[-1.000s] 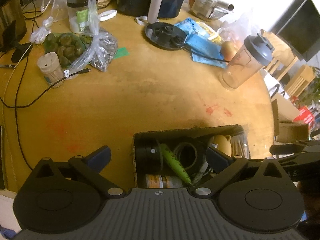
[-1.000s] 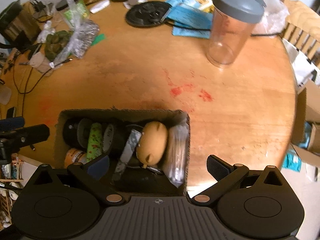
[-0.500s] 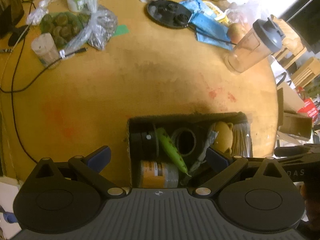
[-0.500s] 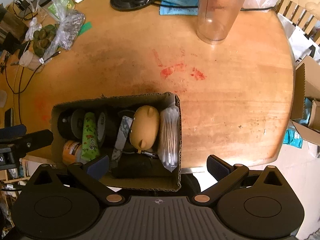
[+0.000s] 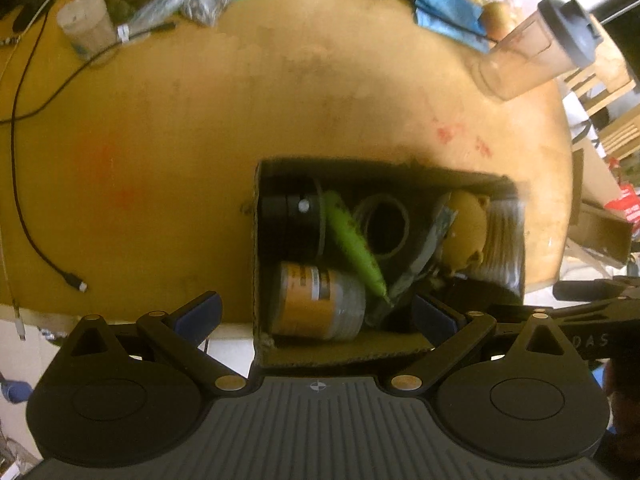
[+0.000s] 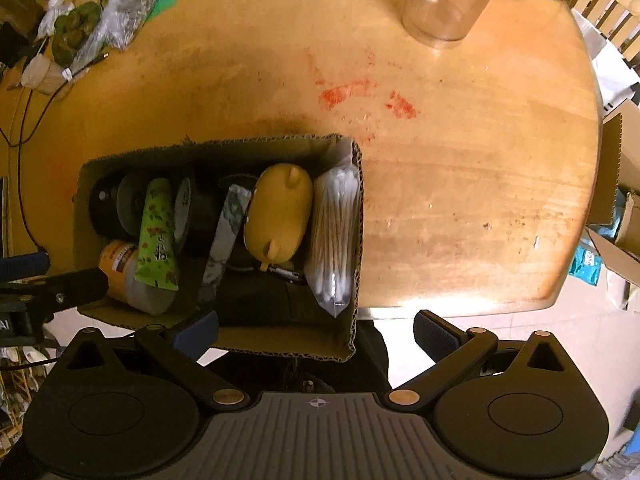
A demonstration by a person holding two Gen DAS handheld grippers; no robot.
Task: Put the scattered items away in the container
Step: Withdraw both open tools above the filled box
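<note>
- We are keeping the left gripper (image 5: 316, 312) wide apart and empty, low over the near-left end of the box (image 6: 356, 216); its right finger is hanging just over the contents, so a careless drop could be knocking the can (image 5: 318, 304) or snagging the green pouch (image 6: 156, 236).
- We are seeing the box at the near edge of the table (image 6: 460, 208), with its near end sticking out past that edge; any push from either gripper toward us could be tipping it off and spilling everything.
- We are counting the items already inside: black rolls (image 6: 112, 204) at the left end, the can below them, the green pouch leaning across, a tape ring (image 5: 382, 226), a grey strip (image 6: 224, 232), the yellow toy (image 6: 280, 212) and the swab bag (image 6: 334, 236) at the right wall. The pile is sitting loose and high, so the pouch or the swab bag could be sliding over the rim if the box is jolted.
- We are holding the right gripper (image 6: 316, 334) spread open and empty too, above the near-right corner; its left finger is hovering over the box's near wall and could be catching the cardboard.
- We are judging the tidying nearly or fully done; the shaker (image 6: 452, 0) and bags (image 6: 116, 20) far away look like bystanders, and reaching for them across the box risks dragging it.
</note>
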